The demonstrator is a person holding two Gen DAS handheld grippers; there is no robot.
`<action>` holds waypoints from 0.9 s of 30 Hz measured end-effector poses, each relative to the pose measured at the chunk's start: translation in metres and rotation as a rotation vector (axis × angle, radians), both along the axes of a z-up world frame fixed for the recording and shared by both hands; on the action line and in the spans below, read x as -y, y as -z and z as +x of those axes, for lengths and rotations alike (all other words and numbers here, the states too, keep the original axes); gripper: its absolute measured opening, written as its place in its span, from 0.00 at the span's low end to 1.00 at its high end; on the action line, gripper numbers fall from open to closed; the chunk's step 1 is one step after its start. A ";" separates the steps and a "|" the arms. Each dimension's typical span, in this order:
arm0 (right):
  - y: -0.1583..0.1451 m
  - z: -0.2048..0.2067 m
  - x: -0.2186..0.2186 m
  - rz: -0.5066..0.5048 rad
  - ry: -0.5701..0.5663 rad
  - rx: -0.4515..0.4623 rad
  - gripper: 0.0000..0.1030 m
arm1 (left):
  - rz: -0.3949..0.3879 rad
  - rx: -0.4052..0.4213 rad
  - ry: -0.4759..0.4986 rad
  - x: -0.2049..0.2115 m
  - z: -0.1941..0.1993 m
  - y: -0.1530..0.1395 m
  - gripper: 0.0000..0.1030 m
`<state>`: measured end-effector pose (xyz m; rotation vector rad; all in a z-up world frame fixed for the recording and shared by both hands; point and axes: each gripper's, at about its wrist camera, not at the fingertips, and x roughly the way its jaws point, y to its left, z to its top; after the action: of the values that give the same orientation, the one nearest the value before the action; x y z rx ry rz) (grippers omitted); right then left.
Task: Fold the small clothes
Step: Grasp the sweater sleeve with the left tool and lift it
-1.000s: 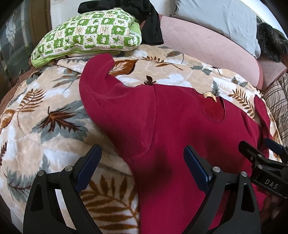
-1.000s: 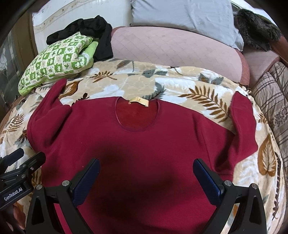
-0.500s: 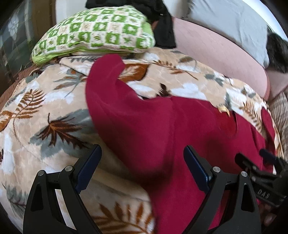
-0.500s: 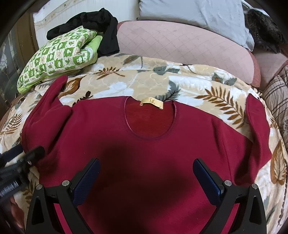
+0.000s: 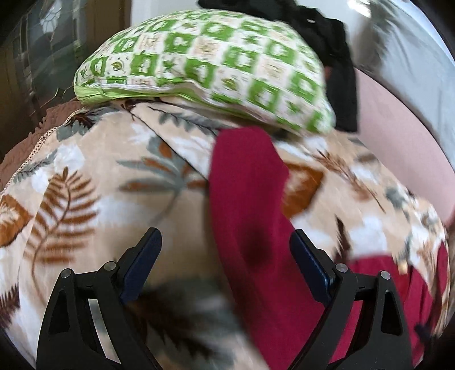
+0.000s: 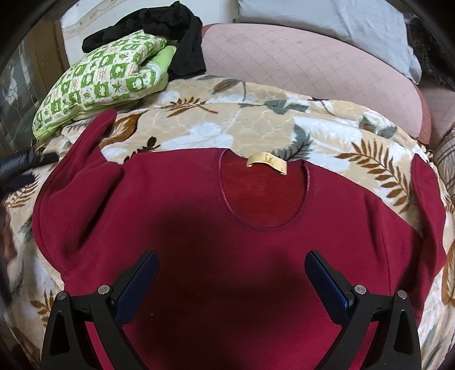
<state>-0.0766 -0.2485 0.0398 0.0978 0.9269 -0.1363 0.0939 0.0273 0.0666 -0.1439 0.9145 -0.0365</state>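
Left wrist view, blurred by motion: the left gripper (image 5: 224,250) has its two dark blue-padded fingers spread wide, holding nothing. Between and beyond them lies one sleeve of a dark red sweater (image 5: 247,199), stretching away toward the far side across a cream blanket (image 5: 85,199) printed with brown and grey leaves. The sleeve's far end stops just short of a green-and-white checked pillow (image 5: 204,65), which sits at the far edge of the blanket. A black garment (image 5: 338,57) lies behind the pillow to its right, and a pink quilted cushion (image 5: 398,136) runs along the far right.

Right wrist view, sharp: the right gripper (image 6: 230,270) is also spread wide and empty, poised over the chest of the red sweater (image 6: 199,227). The sweater lies flat, front up, across the near half of the leaf blanket (image 6: 256,122), its round neckline facing the far side with a gold label (image 6: 266,162) inside the collar. Both sleeves angle toward the far side, one at the left and one at the right edge. The checked pillow (image 6: 99,88) sits far left with the black garment (image 6: 170,34) draped over it. The pink cushion (image 6: 312,62) and a grey pillow (image 6: 327,25) lie beyond. At the left edge, part of the left gripper (image 6: 22,163) shows as a dark blur.
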 end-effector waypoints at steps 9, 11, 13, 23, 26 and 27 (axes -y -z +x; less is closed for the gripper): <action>0.003 0.008 -0.002 0.032 -0.029 0.007 0.99 | -0.028 -0.051 -0.036 -0.012 0.071 0.020 0.74; 0.004 0.009 -0.002 0.039 -0.034 0.006 0.99 | -0.058 -0.073 -0.029 -0.010 0.081 0.027 0.71; 0.005 0.009 -0.003 0.045 -0.039 0.004 0.99 | -0.068 -0.097 -0.018 -0.007 0.088 0.036 0.60; 0.011 0.010 0.005 0.057 -0.029 -0.010 0.99 | -0.154 -0.074 0.017 -0.016 0.086 0.031 0.09; 0.008 0.008 0.006 0.064 -0.023 -0.003 0.99 | -0.164 -0.029 0.044 -0.023 0.071 0.012 0.06; 0.006 0.006 0.007 0.065 -0.021 0.002 0.99 | -0.167 -0.017 0.048 -0.026 0.066 0.006 0.06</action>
<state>-0.0703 -0.2552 0.0338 0.1486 0.9308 -0.0861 0.1597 0.0533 0.0607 -0.2781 0.9321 -0.1570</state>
